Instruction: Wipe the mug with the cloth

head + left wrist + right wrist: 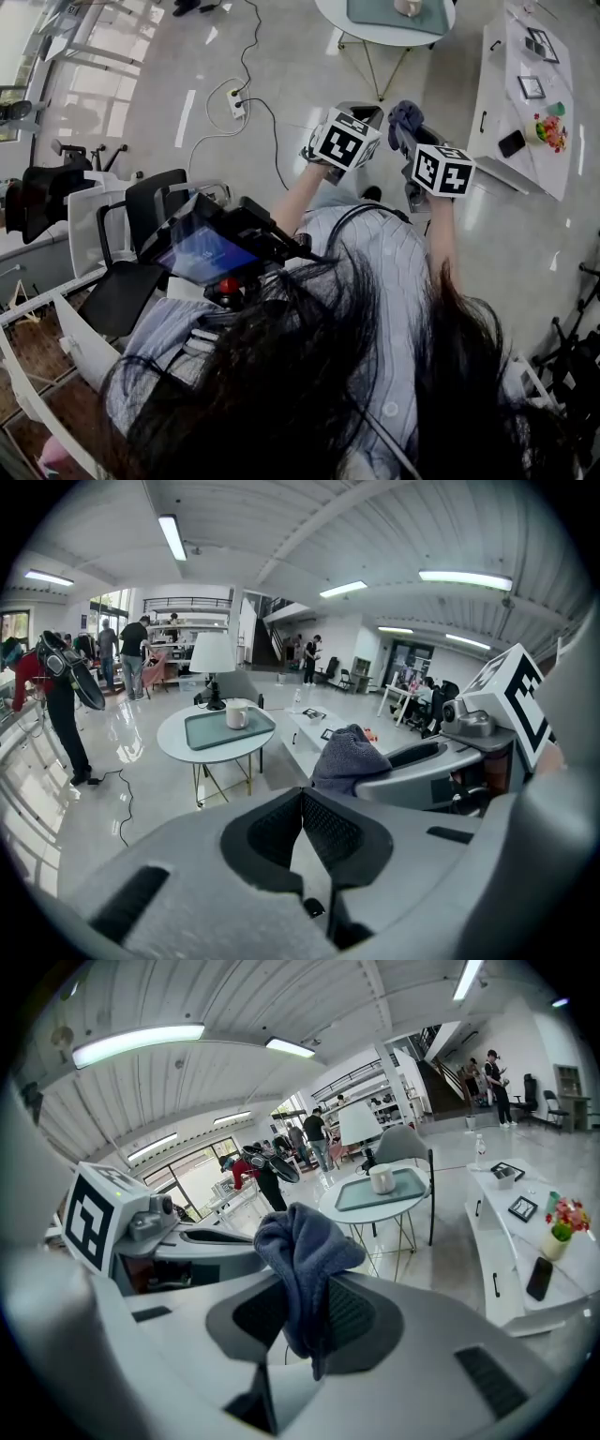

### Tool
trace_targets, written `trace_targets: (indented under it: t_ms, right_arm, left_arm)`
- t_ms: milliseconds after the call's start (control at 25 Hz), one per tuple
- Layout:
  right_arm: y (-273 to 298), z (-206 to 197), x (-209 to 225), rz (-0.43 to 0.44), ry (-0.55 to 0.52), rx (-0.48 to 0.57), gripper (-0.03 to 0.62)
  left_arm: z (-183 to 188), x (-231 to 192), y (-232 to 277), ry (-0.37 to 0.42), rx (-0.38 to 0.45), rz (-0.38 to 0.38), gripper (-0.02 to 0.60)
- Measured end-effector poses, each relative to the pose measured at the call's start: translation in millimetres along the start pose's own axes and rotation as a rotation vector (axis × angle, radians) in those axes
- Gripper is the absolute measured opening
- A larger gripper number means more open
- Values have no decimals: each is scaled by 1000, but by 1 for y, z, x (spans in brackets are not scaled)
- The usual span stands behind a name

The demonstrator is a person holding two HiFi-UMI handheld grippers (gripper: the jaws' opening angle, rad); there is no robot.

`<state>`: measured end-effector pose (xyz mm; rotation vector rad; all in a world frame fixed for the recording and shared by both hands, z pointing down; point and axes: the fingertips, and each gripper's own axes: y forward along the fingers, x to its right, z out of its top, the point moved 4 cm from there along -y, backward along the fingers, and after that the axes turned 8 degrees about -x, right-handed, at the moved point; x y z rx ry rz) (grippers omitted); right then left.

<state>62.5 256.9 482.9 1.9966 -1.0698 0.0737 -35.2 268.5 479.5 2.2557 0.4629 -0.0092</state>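
Mostly, the lower half of the head view is dark hair [309, 375] and a pale striped shirt [375, 262], which hide everything below the person's forearms. The mug [236, 714] is cut off at that view's top edge, near one o'clock, and only the gripper views show it whole. It is a plain white mug, upright, too small for finer detail. It stands on a teal tray [208, 731] on a round white counter [172, 738] with thin legs, well apart from both grippers and at about eleven o'clock from the jaw tips in the left gripper view. The cloth [300, 1241] is grey-blue and fluffy. It is bunched above the right hand-held gripper [302, 1290] and hangs down between its jaws, which pinch it; the fabric covers much of the pads. The left hand-held gripper [300, 797] has its tips pressed together with nothing between them. It is just beside the right one, whose cloth shows at its two o'clock. Behind the mug stands a white-shaded lamp [213, 656]. A long white counter [497, 94], at two o'clock in the head view, carries picture frames, a dark phone [512, 142] and flowers [548, 131]. A cable [246, 89] lies on the glossy floor at eleven o'clock, and a black chair [155, 211] at nine. People stand in the background, too small to make out.
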Motion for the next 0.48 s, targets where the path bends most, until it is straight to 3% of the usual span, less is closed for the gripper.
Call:
trace_targets:
  t_ms: [480]
  right_arm:
    - [10,2,-9,14,-33,-25,98]
  left_arm:
    - [-10,-13,-8,-38,3,24,18]
